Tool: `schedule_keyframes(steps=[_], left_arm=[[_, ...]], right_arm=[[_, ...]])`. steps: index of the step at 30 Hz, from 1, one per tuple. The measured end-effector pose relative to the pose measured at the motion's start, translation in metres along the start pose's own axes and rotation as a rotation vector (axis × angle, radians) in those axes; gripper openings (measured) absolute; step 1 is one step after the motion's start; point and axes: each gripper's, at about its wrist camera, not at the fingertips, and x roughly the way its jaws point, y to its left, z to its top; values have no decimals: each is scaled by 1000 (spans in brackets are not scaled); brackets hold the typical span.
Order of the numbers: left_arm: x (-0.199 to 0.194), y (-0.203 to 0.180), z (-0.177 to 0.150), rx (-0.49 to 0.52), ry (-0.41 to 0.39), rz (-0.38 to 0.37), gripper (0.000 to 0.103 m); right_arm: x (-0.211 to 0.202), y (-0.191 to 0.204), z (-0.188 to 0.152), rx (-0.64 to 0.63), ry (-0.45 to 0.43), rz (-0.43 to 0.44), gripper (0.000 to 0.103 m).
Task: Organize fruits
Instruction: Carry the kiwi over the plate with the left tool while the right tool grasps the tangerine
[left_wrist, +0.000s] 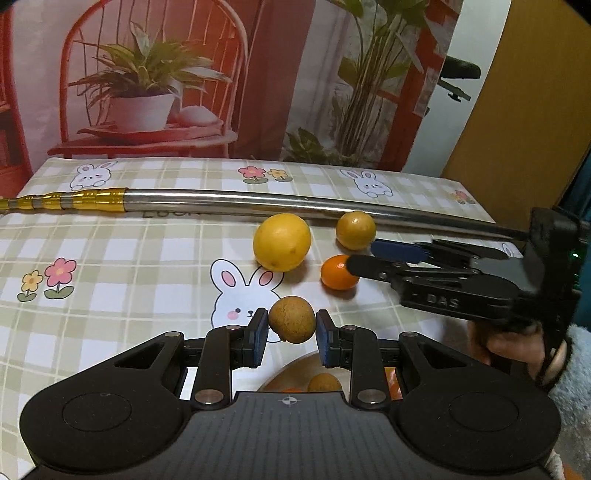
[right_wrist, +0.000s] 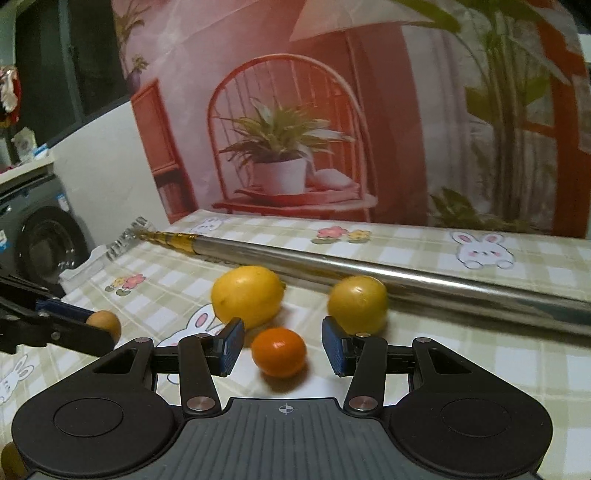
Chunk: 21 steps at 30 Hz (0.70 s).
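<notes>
The left gripper (left_wrist: 291, 326) pinches a small round brown fruit (left_wrist: 292, 319) between its blue pads (left_wrist: 260, 332), holding it clear of the tablecloth and above a pale plate (left_wrist: 295, 369) whose rim shows just under the fingers. On that plate lie another brown fruit (left_wrist: 324, 382) and slivers of orange-coloured fruit, mostly hidden by the gripper body. The right gripper (right_wrist: 282, 349) has its jaws spread wide, one on each side of a small orange fruit (right_wrist: 279, 352) that rests on the cloth, the pads not touching it. In the left wrist view the same gripper reaches in from the right, held by a hand (left_wrist: 513, 347) in a fluffy pale blue sleeve (left_wrist: 570, 387), with its tips at the orange fruit. Just beyond the orange fruit sit a large yellow lemon (right_wrist: 247, 295) to the left and a smaller yellow-green round fruit (right_wrist: 357, 303) to the right, apart from each other. The smaller one lies against or just in front of a long silver metal pole (right_wrist: 369, 271) with a gold telescopic end (right_wrist: 173, 238), stretched across the table. The tablecloth (left_wrist: 129, 266) is checked in pale green and white with rabbits and flowers. Behind the table hangs a printed backdrop (right_wrist: 288, 147) showing a red chair and a potted plant.
</notes>
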Motion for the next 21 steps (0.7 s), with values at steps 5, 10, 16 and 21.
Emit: schedule_keyframes(steps=[5, 10, 16, 21], left_arm=[[-3, 3, -5, -13, -10, 6, 29], [-4, 6, -11, -27, -7, 10, 29], [-2, 9, -18, -55, 16, -14, 29], [-2, 13, -20, -67, 24, -16, 29]], right_arm=[[17, 9, 3, -42, 39, 7, 44], [31, 10, -1, -47, 95, -8, 43], [34, 4, -6, -16, 112, 10, 35], [22, -2, -14, 30, 70, 71, 33]])
